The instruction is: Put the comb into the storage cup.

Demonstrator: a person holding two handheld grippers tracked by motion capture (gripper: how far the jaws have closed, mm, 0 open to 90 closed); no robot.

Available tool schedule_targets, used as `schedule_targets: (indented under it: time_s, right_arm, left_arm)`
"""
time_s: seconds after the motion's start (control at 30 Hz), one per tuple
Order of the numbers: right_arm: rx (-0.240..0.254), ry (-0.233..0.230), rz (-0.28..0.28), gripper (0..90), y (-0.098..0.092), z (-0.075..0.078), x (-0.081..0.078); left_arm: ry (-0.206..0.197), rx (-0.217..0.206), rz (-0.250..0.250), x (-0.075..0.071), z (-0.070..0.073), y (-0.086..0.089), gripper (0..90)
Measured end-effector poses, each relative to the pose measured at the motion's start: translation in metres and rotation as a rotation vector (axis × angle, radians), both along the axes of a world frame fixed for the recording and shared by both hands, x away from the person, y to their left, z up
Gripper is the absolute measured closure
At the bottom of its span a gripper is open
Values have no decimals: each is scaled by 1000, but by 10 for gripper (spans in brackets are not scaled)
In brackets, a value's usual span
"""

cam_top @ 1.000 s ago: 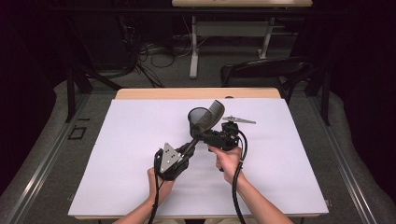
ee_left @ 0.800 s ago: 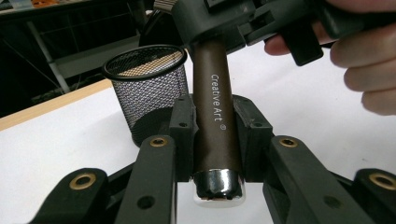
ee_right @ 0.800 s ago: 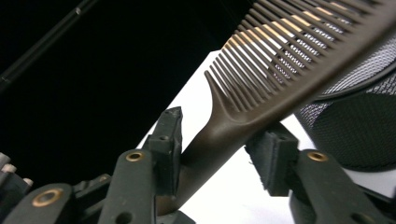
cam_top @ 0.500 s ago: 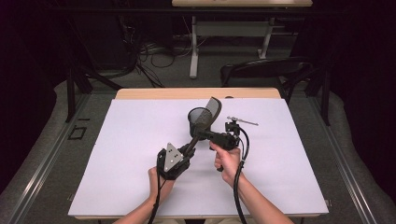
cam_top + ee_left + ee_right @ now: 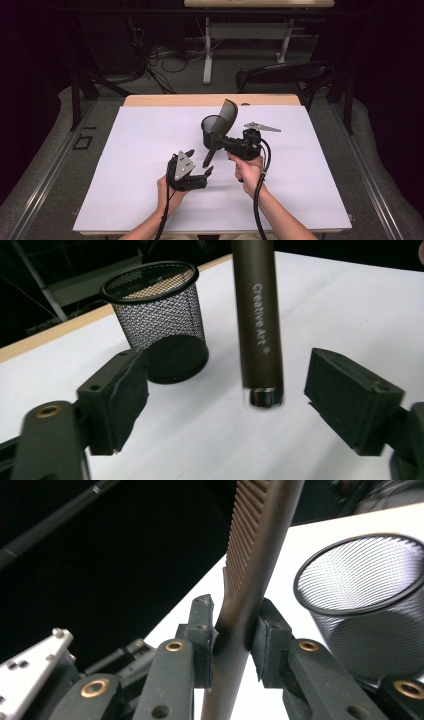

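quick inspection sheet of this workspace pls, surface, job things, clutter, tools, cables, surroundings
surface: white sheet over a wooden table, edge showing at the far side
job's things: brown brush, handle marked Creative Art, held tilted over the sheet; black mesh cup upright on the sheet beside it, looks empty
clutter: nothing seen
tools: right tool shut on the brush handle; left tool open, jaws have just been opening, handle end between them, untouched
cables: one trails from each tool along the forearms; loose cables on the floor beyond the table
surroundings: dark room, black chair and a desk frame behind the table
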State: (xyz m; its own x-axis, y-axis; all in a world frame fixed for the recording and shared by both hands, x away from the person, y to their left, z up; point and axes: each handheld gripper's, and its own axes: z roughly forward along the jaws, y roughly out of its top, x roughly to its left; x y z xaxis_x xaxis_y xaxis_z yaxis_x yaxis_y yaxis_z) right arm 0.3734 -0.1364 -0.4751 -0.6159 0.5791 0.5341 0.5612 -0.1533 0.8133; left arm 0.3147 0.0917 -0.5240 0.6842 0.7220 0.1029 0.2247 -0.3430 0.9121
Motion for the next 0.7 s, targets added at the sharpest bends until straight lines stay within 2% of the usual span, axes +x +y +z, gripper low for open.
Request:
schedule_targets:
  time_s: [0.23, 0.33, 0.53, 0.7]
  right_arm:
    - [-58, -52, -12, 734, -3, 5, -3]
    - [-84, -65, -16, 734, -3, 6, -5]
    - [-144, -122, -21, 734, -1, 10, -9]
    - [-175, -137, -32, 734, -4, 9, -10]
  left_arm:
    - [42, 5, -12, 2, 0, 5, 100]
    - [61, 10, -11, 3, 0, 8, 72]
    - [87, 6, 1, 4, 1, 18, 29]
    - [103, 4, 12, 5, 3, 27, 4]
